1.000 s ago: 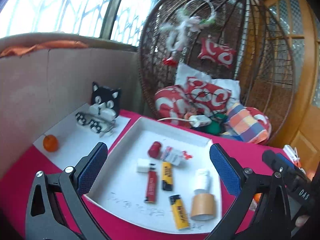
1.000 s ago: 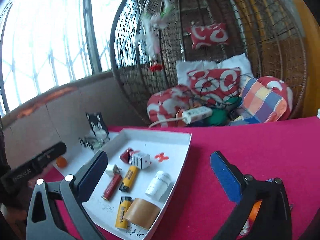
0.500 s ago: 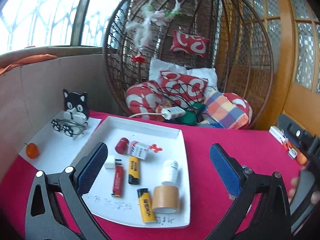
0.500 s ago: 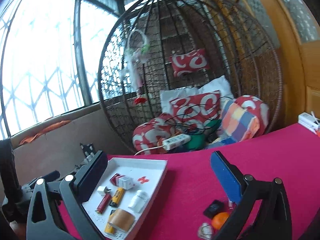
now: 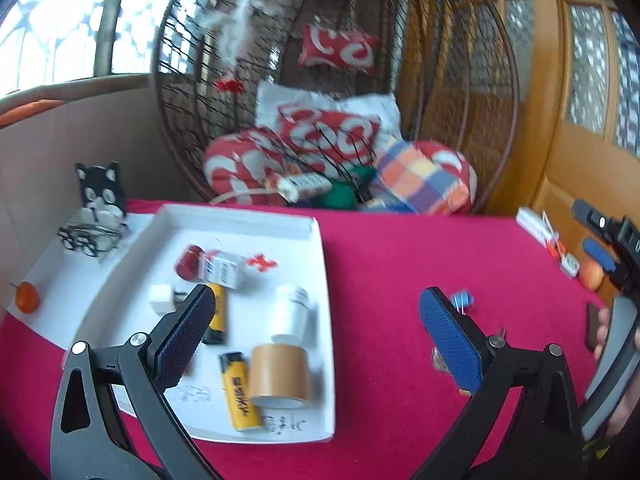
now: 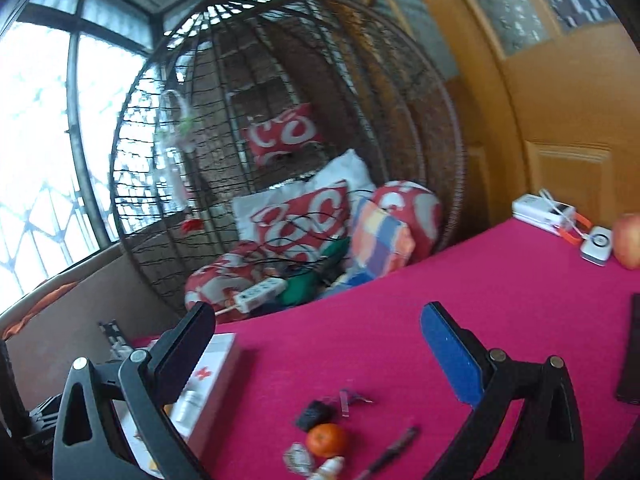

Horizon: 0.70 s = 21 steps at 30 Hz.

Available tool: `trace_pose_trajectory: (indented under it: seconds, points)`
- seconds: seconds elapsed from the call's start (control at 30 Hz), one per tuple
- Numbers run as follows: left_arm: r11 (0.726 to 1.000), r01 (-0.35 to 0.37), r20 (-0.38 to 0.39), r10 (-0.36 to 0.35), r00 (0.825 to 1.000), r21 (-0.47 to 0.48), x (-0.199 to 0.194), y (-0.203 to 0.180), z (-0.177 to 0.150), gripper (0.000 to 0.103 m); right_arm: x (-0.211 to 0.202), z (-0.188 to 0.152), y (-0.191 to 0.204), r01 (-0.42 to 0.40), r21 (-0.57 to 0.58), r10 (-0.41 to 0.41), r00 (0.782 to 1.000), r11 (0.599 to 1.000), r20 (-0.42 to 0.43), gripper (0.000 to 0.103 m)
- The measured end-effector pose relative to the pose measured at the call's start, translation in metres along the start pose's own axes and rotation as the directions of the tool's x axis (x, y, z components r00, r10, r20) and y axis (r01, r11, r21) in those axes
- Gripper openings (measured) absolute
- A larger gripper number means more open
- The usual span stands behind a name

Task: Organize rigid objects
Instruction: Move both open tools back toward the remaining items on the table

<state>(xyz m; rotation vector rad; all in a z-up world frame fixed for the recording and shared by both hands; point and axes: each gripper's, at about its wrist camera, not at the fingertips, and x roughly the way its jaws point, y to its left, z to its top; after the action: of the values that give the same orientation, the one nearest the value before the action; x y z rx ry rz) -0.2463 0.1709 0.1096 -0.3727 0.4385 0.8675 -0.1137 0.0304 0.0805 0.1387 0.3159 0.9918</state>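
Observation:
A white tray [image 5: 320,264] on the red tablecloth holds a brown tape roll [image 5: 280,374], a white bottle [image 5: 291,312], yellow lighters [image 5: 239,394], a small box [image 5: 224,270] and a red cylinder [image 5: 188,262]. My left gripper [image 5: 316,334] hovers open over the tray's right edge, holding nothing. My right gripper [image 6: 316,350] is open and empty above loose items: a small orange [image 6: 326,439], a black clip [image 6: 314,414], a pen [image 6: 388,454] and a foil piece [image 6: 298,458]. The tray [image 6: 218,364] shows behind its left finger.
A cat-shaped holder with glasses [image 5: 98,216] and an orange ball [image 5: 27,297] sit on white paper at left. A wicker egg chair with cushions [image 5: 332,148] stands behind the table. An apple [image 6: 628,240], white devices [image 6: 544,210] and a dark phone [image 6: 632,352] lie at right.
Both grippers have swung to the right. The tray has slid left in both views, and the loose items on the cloth now sit between my right fingers.

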Motion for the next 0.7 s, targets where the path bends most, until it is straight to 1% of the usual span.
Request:
trace_pose_trajectory:
  seconds: [0.07,0.1,0.17,0.23,0.3,0.37,0.5,0.63,0.7]
  points:
    - [0.999,0.032,-0.036,-0.031,0.999,0.024,0.011,-0.011,-0.004,0.103,0.002,-0.002,-0.011,0.026,0.010,-0.026,1.000,1.000,-0.012,0.103]
    - [0.997,0.062,-0.065,-0.060,0.996,0.038,0.019,-0.020,-0.008,0.103,0.004,-0.003,-0.017,0.036,0.017,-0.036,0.999,0.999,-0.020,0.103]
    - [0.992,0.114,-0.121,-0.108,0.987,0.047,0.034,-0.035,-0.013,0.103,0.006,-0.006,-0.028,0.057,0.033,-0.056,0.998,0.998,-0.036,0.103]
    - [0.985,0.151,-0.183,-0.134,0.974,0.082,0.051,-0.054,-0.021,0.103,0.009,-0.008,-0.038,0.076,0.049,-0.073,0.996,0.996,-0.055,0.103]
    - [0.976,0.156,-0.235,-0.118,0.965,0.151,0.068,-0.072,-0.031,0.103,0.008,-0.010,-0.046,0.087,0.058,-0.083,0.994,0.994,-0.065,0.103]
    - [0.969,0.155,-0.270,-0.099,0.958,0.194,0.080,-0.085,-0.039,0.103,0.007,-0.012,-0.051,0.099,0.064,-0.094,0.993,0.993,-0.070,0.103]
    - [0.967,0.129,-0.322,-0.052,0.945,0.222,0.107,-0.096,-0.049,0.103,0.008,-0.014,-0.064,0.114,0.089,-0.106,0.990,0.989,-0.087,0.103]
    - [0.959,0.162,-0.355,-0.071,0.932,0.233,0.119,-0.110,-0.057,0.103,0.008,-0.016,-0.074,0.122,0.114,-0.111,0.989,0.986,-0.099,0.103]
    - [0.952,0.156,-0.356,-0.055,0.933,0.263,0.125,-0.119,-0.059,0.103,0.010,-0.016,-0.075,0.127,0.118,-0.115,0.988,0.985,-0.102,0.103]
